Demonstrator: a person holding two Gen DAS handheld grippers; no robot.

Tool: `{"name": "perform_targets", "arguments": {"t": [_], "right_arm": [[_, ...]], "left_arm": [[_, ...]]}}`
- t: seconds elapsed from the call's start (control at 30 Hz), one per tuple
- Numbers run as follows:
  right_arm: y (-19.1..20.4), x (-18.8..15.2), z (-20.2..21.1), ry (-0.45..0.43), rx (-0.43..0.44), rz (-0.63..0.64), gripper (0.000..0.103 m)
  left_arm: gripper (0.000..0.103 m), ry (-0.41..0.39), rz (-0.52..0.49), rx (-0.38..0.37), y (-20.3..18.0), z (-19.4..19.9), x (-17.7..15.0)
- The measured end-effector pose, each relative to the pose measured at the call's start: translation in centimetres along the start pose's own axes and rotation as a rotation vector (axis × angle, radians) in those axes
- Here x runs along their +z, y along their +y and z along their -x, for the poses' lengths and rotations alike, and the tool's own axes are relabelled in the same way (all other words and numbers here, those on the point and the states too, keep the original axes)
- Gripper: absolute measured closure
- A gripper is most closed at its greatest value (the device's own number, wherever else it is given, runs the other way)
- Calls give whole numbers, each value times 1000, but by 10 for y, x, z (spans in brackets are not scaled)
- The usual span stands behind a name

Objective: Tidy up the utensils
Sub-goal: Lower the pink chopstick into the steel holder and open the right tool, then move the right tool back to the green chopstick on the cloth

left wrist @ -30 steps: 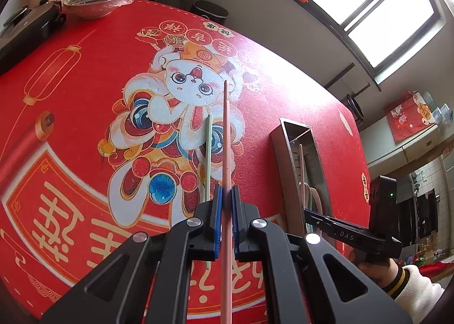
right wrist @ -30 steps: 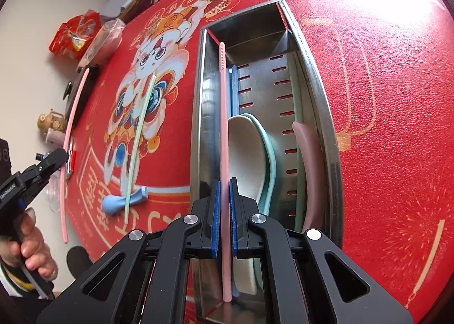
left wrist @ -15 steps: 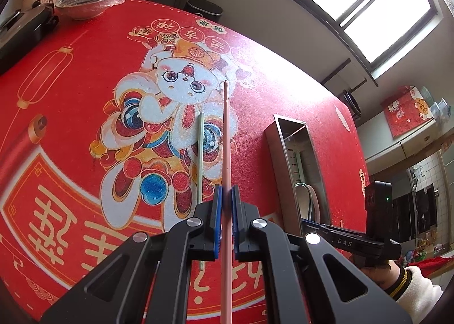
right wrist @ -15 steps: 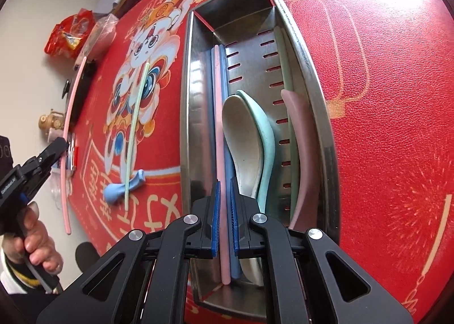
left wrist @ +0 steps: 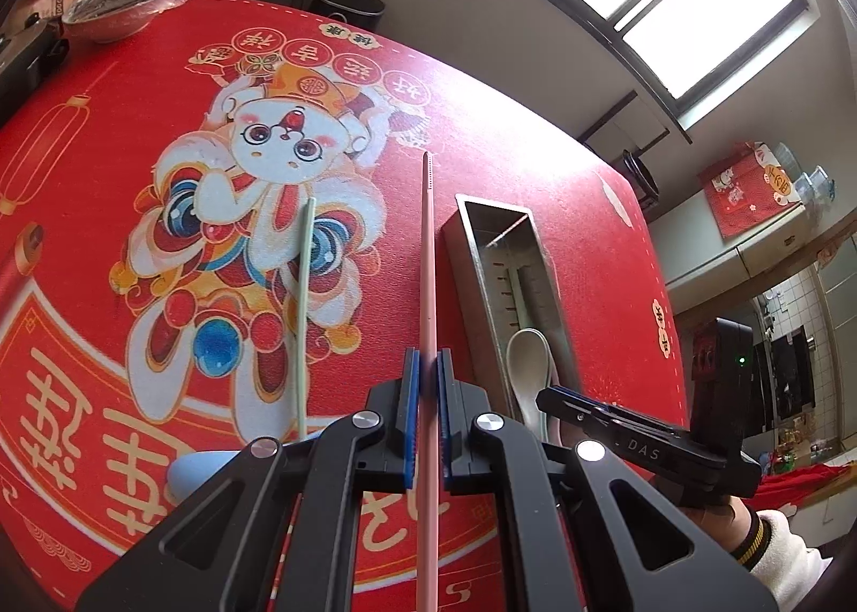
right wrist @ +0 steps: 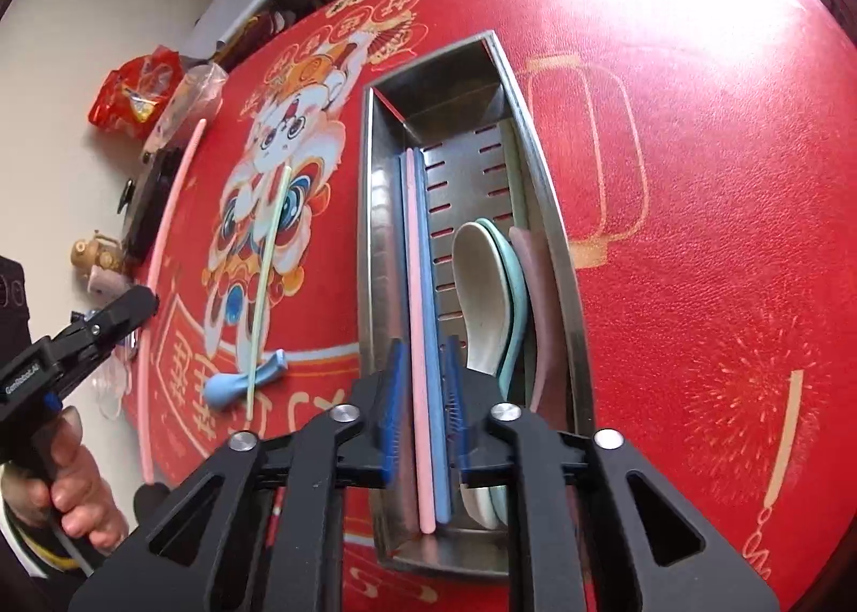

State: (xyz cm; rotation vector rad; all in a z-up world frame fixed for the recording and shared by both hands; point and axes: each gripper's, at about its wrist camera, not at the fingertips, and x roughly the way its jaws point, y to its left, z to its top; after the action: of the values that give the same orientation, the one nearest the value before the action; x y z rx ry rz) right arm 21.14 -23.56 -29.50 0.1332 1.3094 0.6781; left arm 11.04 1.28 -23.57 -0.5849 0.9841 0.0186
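Left tongs (left wrist: 424, 371) clench pink chopstick (left wrist: 427, 258); right tongs (right wrist: 423, 360) just opened, gripping nothing.

Left gripper (left wrist: 424, 387) and right gripper (right wrist: 423, 387): black skeletal arms with triangular cut-outs, silver round screws, blue ridged pads (right wrist: 392, 398). Cream fleece sleeve (left wrist: 787, 553) with dark, yellow-striped cuff.

Your left tongs (left wrist: 424, 414) point steeply down, pads clamped flat on a pink chopstick (left wrist: 428, 258). Your right tongs (right wrist: 423, 414) also pitch down; their jaws have just been opening and stand apart, pads (right wrist: 393, 398) clear of the pink stick (right wrist: 415, 323) between them. A hand (right wrist: 69, 483) grips each handle.
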Motion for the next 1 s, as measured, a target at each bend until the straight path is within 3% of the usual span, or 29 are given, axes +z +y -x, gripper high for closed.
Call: {"name": "perform_targets", "arguments": {"t": [0.03, 0.07, 0.17, 0.33, 0.43, 0.73, 1.0], "right_arm": [[0, 0, 7, -24, 3, 6, 50], [0, 1, 14, -49, 10, 11, 46], [-3, 3, 27, -67, -3, 41, 46], [-21, 4, 44, -79, -4, 48, 37], [-34, 4, 51, -74, 8, 37, 16], [-58, 7, 66, -84, -7, 27, 16], [-61, 9, 70, -79, -12, 49, 16]], "left_arm": [[97, 6, -1, -4, -6, -3, -1], [97, 11, -2, -8, -11, -6, -2], [97, 31, -2, -20, -27, -18, -8], [97, 61, 7, -38, -53, -42, -21], [97, 80, 45, -40, -61, -56, -28], [97, 65, 184, -23, -66, -77, -39], [97, 48, 233, -7, -66, -87, -41]]}}
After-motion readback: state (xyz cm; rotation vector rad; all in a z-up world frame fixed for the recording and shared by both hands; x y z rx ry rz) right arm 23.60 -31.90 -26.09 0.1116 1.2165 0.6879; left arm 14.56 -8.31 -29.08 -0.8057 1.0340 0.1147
